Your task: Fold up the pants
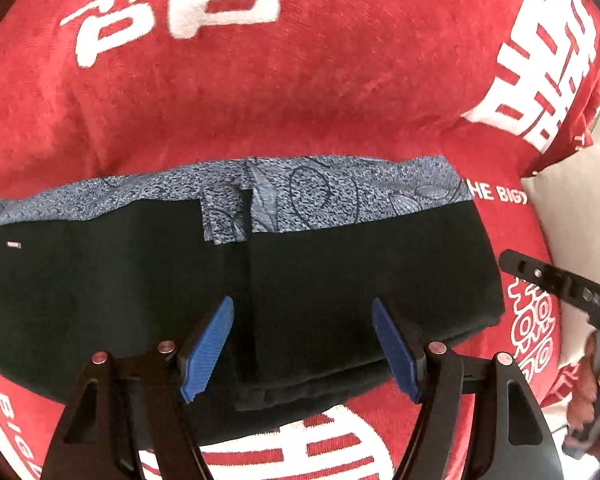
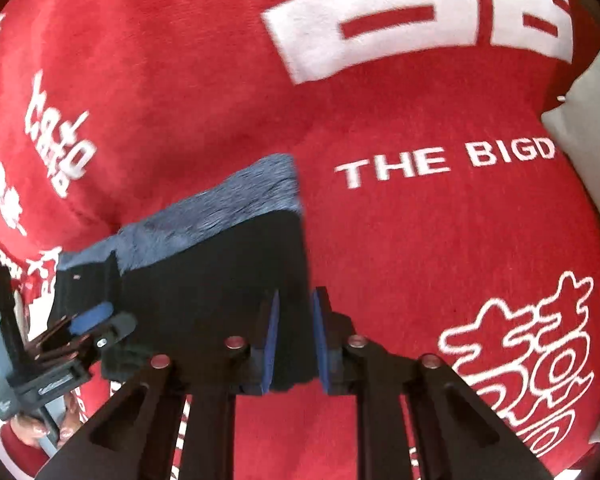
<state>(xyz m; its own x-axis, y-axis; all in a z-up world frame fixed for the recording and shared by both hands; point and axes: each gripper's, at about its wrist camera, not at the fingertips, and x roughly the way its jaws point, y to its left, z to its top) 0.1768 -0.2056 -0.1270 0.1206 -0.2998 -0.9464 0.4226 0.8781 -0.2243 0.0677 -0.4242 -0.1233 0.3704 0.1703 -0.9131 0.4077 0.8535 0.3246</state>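
The black pants (image 1: pixel 340 280) lie folded into a wide band on a red blanket (image 1: pixel 300 100) printed with white characters, long axis running left to right in the left wrist view. A blue-grey patterned layer (image 1: pixel 340 192) shows along their far edge. The left gripper (image 1: pixel 302 344) hangs over the near edge with its blue pads (image 1: pixel 208 352) spread wide, closed on nothing. The right gripper (image 2: pixel 296 340) sits at the pants' right end, its pads narrowed to a slim gap around the black edge; that view is blurred, so real contact is unclear. A white pillow (image 1: pixel 572 208) lies just beyond the blanket's right edge.
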